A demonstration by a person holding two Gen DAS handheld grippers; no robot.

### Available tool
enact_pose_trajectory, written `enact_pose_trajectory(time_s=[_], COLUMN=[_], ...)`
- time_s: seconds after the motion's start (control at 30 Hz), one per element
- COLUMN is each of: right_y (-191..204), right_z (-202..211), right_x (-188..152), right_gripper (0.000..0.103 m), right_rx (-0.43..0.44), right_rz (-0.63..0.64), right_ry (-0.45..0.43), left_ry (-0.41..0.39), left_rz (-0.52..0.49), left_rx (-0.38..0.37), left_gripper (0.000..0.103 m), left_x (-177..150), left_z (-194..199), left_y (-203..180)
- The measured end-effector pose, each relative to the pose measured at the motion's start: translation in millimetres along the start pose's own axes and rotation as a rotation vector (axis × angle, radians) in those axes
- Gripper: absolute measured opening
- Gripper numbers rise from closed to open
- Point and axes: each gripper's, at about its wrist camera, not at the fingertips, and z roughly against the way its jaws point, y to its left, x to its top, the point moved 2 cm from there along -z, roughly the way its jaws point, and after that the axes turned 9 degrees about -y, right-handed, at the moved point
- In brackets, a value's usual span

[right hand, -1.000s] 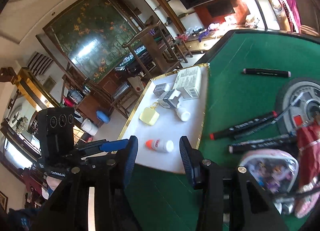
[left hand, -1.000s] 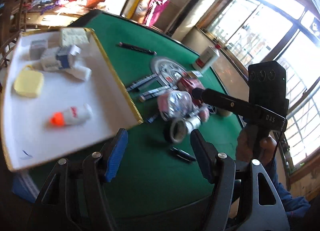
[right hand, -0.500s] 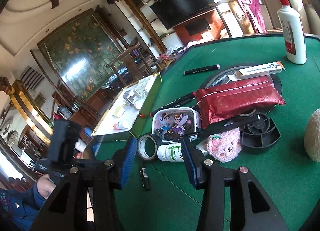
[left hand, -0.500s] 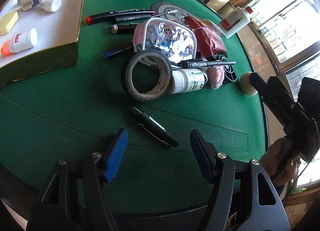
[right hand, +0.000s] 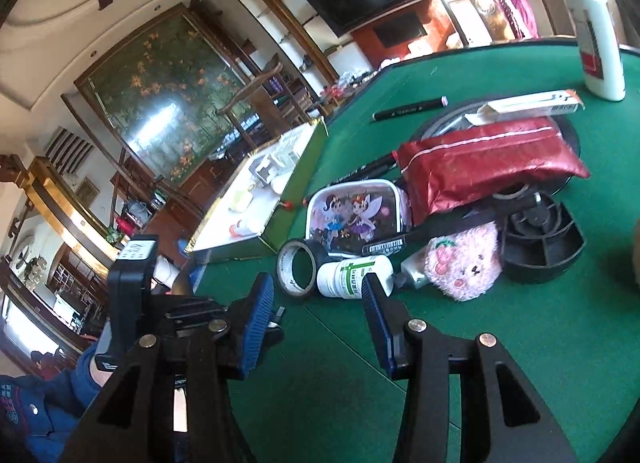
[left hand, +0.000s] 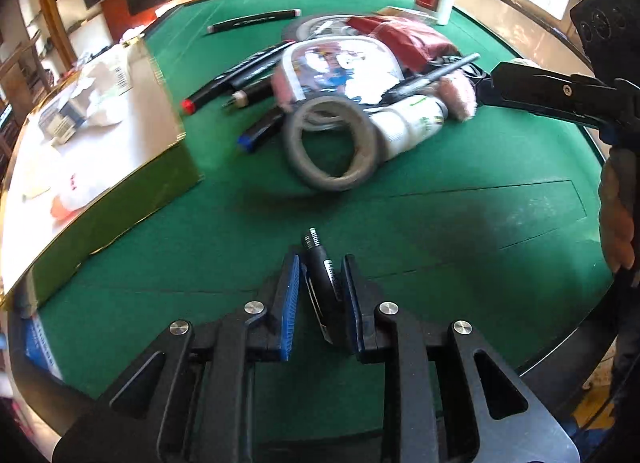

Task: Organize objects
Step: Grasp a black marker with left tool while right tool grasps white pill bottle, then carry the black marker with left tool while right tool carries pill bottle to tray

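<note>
Left hand-held gripper [left hand: 320, 295] is closing w/ the black pen [left hand: 325, 279] lying between its blue pads, near the front edge of the green surface [left hand: 460, 231]. The pads are looking just beside the barrel, and I can't be sure they're pressing yet. To do this grab well, I'd say it's worth keeping the jaws square across the barrel, letting the pads seat fully before lifting, and watching the clip side so the pen isn't rolling or twisting out. The tray [left hand: 132, 179], sitting along the left edge w/ small bottles and boxes in it, is looking like the likely drop spot. Right hand-held gripper [right hand: 316, 315] is hanging partly open w/ nothing between its pads, pointing at the pile mid-surface: tape roll [right hand: 298, 271], white pill bottle [right hand: 352, 271], cartoon pouch [right hand: 356, 219], pink plush [right hand: 464, 267], red pouch [right hand: 488, 159]. It's touching none of them.
</note>
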Motion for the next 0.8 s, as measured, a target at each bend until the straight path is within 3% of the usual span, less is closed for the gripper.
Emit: enact_pose_trajectory(time_s=[0.2, 0.3, 0.4, 0.47, 0.53, 0.6, 0.8], right_y=[-9, -13, -5, 9, 29, 44, 67], right_z=[-53, -65, -70, -65, -48, -39, -48], right_x=[15, 17, 4, -9, -15, -18, -44], right_gripper=[0.046, 0.046, 0.046, 0.046, 0.046, 0.047, 0.047], right_rx=[0.013, 0.036, 0.132, 0.130, 0.139, 0.081, 0.043], right_rz=[-0.006, -0.011, -0.004, 0.048, 0.158, 0.255, 0.425], right_ry=[0.121, 0.132, 0.228, 0.322, 0.303, 0.279, 0.371], left_ry=[-0.032, -0.041, -0.042, -0.043, -0.047, -0.048, -0.045], left_rz=[-0.006, -0.006, -0.001, 0.007, 0.006, -0.023, -0.048], left_rx=[-0.005, -0.007, -0.025, -0.038, -0.038, -0.021, -0.038], left_gripper=[0.022, 0.022, 0.022, 0.022, 0.022, 0.022, 0.022], left_x=[-6, -4, -7, -9, -11, -11, -12], left_z=[-3, -8, -2, 1, 4, 5, 5], left_y=[15, 5, 5, 7, 7, 3, 5])
